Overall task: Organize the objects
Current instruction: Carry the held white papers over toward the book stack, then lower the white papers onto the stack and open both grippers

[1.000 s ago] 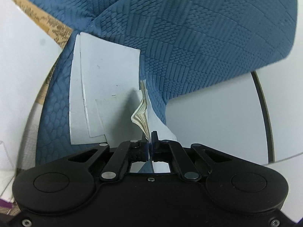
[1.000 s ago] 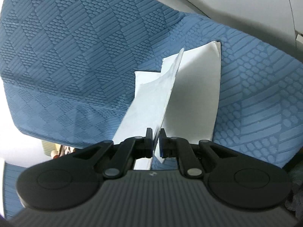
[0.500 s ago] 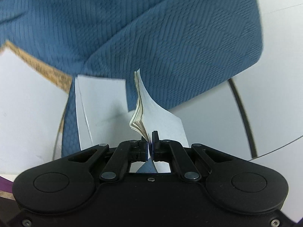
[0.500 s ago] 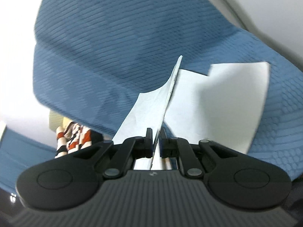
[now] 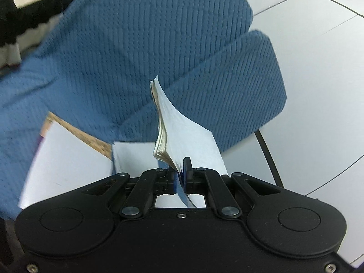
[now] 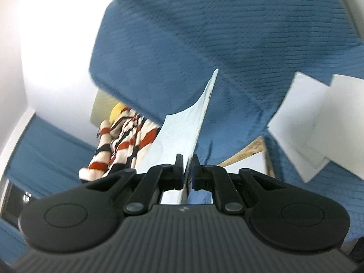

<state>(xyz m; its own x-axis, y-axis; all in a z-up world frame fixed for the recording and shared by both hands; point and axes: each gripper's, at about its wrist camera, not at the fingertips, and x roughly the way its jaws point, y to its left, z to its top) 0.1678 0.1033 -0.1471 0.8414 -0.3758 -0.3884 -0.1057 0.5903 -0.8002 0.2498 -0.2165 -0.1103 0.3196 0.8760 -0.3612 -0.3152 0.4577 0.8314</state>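
My left gripper (image 5: 180, 166) is shut on the lower corner of a thick bundle of white pages (image 5: 182, 125), which fans upward in front of the blue textured fabric (image 5: 136, 56). My right gripper (image 6: 187, 159) is shut on a thin white sheet (image 6: 188, 125) that stands on edge and curls to the left. More loose white sheets (image 6: 318, 125) lie overlapping on the blue fabric (image 6: 204, 34) to the right of it. A white sheet (image 5: 134, 154) also lies flat just beyond the left fingers.
A wooden board edge (image 5: 91, 138) shows under the fabric, with a white panel (image 5: 68, 159) beside it. A red, black and white striped cloth (image 6: 127, 141) lies at lower left of the right wrist view. A white tiled surface (image 5: 318, 45) and a dark curved line (image 5: 266, 152) are at the right.
Both grippers have risen and drawn back with their paper still clamped. The loose sheets on the fabric now sit farther off, and the striped cloth has come into view.
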